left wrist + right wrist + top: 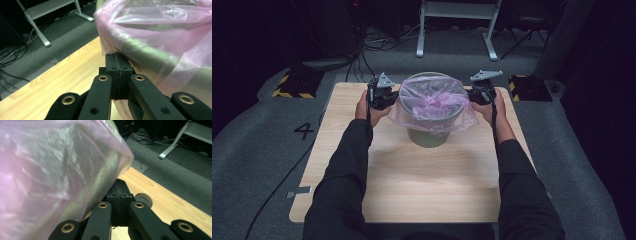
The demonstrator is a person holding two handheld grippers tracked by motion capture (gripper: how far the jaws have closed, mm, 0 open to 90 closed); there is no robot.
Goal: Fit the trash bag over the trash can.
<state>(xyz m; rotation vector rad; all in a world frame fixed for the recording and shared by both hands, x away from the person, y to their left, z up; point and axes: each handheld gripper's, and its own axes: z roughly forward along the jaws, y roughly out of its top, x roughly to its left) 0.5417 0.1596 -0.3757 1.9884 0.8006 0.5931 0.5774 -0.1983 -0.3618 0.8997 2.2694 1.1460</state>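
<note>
The left tongs [117, 71] are clenched, jaws pressed flat together on the hem of the pink bag [160, 30] just under the rim of the green bin [147, 53]. The right tongs [119, 195] are likewise clenched; a fold of the pink film seems to run down into their jaws, though the bag's bulge hides the exact bite. Seen from above, the left tongs [388, 98] and right tongs [477, 95] sit at opposite sides of the bin, which stands on the far half of the tabletop [422, 180], centred between the hands, the bag draped over its mouth and skirt hanging partway down the wall.

The step in hand looks like seating the liner over the rim. To do it well, both sides should be drawn down evenly and outward, keeping the film taut without tearing it, and keeping the light bin from tipping or sliding; a one-sided pull would likely drag it.

Both forearms reach forward nearly parallel, sleeves dark, left hand [368, 107] and right hand [496, 109] wrapped around the handles with the tongs pointing inward toward each other.
</note>
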